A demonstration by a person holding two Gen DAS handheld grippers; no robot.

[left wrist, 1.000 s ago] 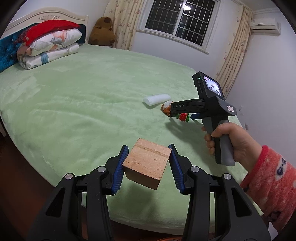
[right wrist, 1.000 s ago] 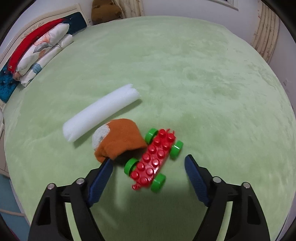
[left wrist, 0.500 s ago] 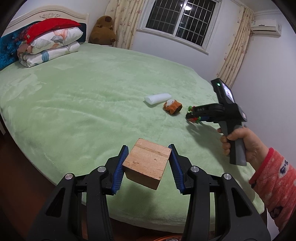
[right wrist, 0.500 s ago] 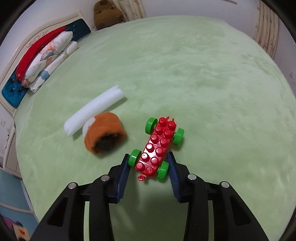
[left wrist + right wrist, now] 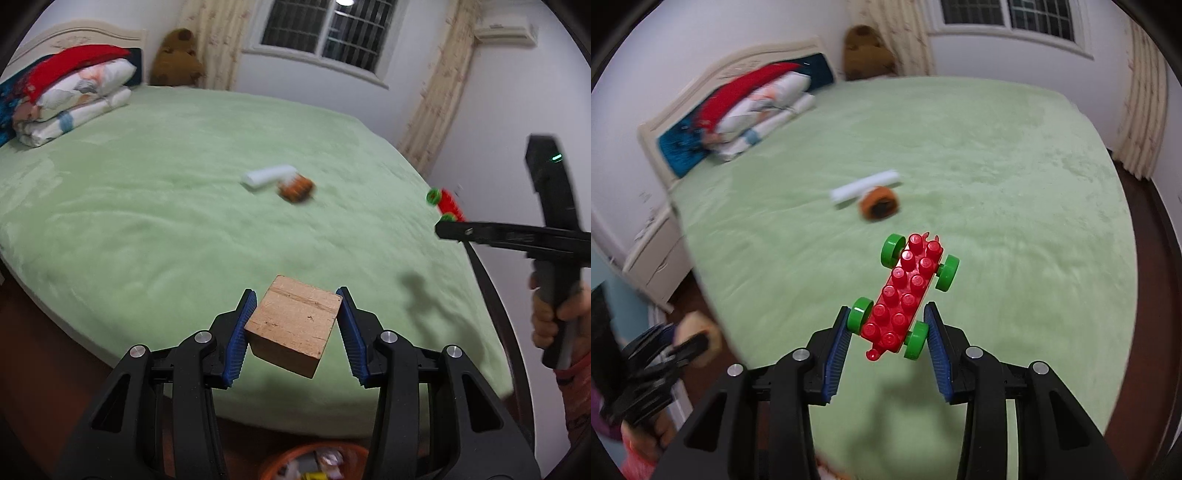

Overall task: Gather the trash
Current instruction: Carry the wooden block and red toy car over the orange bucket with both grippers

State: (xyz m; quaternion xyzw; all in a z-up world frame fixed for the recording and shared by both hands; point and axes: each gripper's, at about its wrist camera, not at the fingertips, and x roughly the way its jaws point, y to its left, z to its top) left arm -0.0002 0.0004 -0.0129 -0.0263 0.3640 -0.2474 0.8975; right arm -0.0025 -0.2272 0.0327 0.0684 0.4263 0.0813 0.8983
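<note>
Red studded plastic toy car with green wheels, grabbed off the green bed moments ago, now hangs clamped in the right gripper, bin-ready, while the left gripper clamps a wooden block.

Wooden block between the pads of the left gripper, above the near edge of the bed; bin below it, on the floor; foam roll and small round item touching mid-bed; toy car in the right gripper, off the bed; folded bedding against the headboard, far left
</note>
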